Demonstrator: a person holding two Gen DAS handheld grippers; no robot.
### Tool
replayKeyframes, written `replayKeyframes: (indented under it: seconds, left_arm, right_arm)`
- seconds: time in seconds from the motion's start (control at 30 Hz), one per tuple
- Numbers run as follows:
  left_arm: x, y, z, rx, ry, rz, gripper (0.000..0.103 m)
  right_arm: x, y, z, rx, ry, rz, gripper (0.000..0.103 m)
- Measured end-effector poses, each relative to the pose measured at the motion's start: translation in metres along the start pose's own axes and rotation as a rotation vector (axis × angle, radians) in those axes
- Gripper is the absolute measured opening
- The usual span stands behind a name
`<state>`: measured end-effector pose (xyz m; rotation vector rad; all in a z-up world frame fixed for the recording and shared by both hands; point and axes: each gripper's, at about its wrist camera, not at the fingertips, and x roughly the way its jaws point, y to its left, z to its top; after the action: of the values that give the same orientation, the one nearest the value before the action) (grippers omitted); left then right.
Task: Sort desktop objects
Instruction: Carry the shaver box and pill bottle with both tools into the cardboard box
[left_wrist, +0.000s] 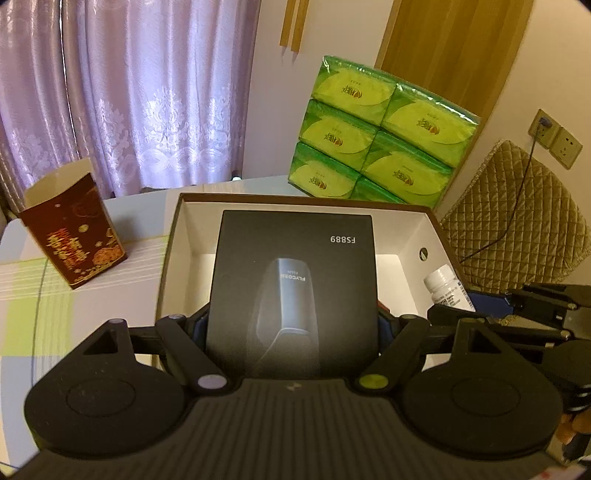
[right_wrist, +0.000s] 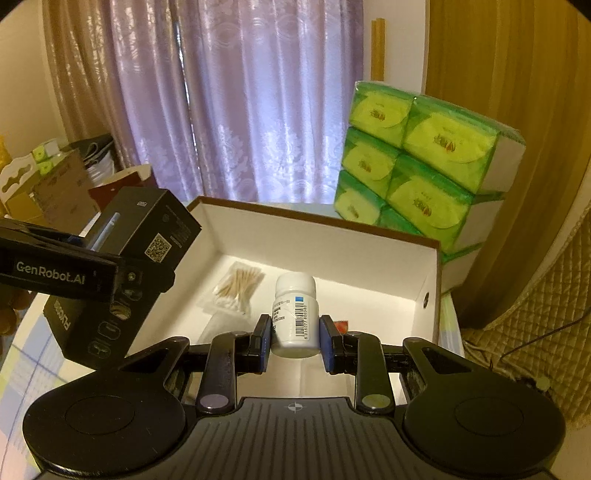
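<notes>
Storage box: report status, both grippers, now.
Left gripper shut on black carton, held over storage box. Right gripper shut on white bottle over box. Cotton swabs already inside. Nothing blocking.

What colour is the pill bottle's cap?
White, like the pill bottle itself; clearest in the right wrist view.

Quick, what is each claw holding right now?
Left claw: shut on the black box, over the open cardboard box.
Right claw: shut on the white bottle.
</notes>
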<state>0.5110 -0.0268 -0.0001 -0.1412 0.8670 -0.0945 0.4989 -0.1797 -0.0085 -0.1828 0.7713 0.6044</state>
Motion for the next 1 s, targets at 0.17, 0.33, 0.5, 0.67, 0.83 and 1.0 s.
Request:
replayKeyframes:
  seconds: [0.17,0.33,0.5,0.67,0.83,1.0]
  left_arm:
    - [0.028,-0.004,0.01,-0.019,0.034,-0.019,0.076]
    - [0.059,-0.011,0.01,-0.016,0.065,-0.011,0.076]
    - [0.084,-0.012,0.014,-0.005,0.09,0.02,0.076]
    - [0.102,-0.009,0.025,-0.016,0.094,0.036,0.076]
    - [0.123,-0.005,0.031,-0.047,0.113,0.031,0.077]
    - [0.141,0.004,0.029,-0.074,0.144,0.044,0.077]
  right_arm:
    - [0.021,-0.015,0.007,0.011,0.029,-0.022,0.024]
    - [0.044,-0.03,0.008,0.036,0.072,-0.031,0.024]
    - [0.063,-0.037,0.008,0.04,0.104,-0.027,0.024]
    - [0.078,-0.039,0.011,0.033,0.124,-0.026,0.024]
    - [0.091,-0.044,0.014,0.032,0.142,-0.03,0.024]
    - [0.098,-0.047,0.016,0.038,0.15,-0.029,0.024]
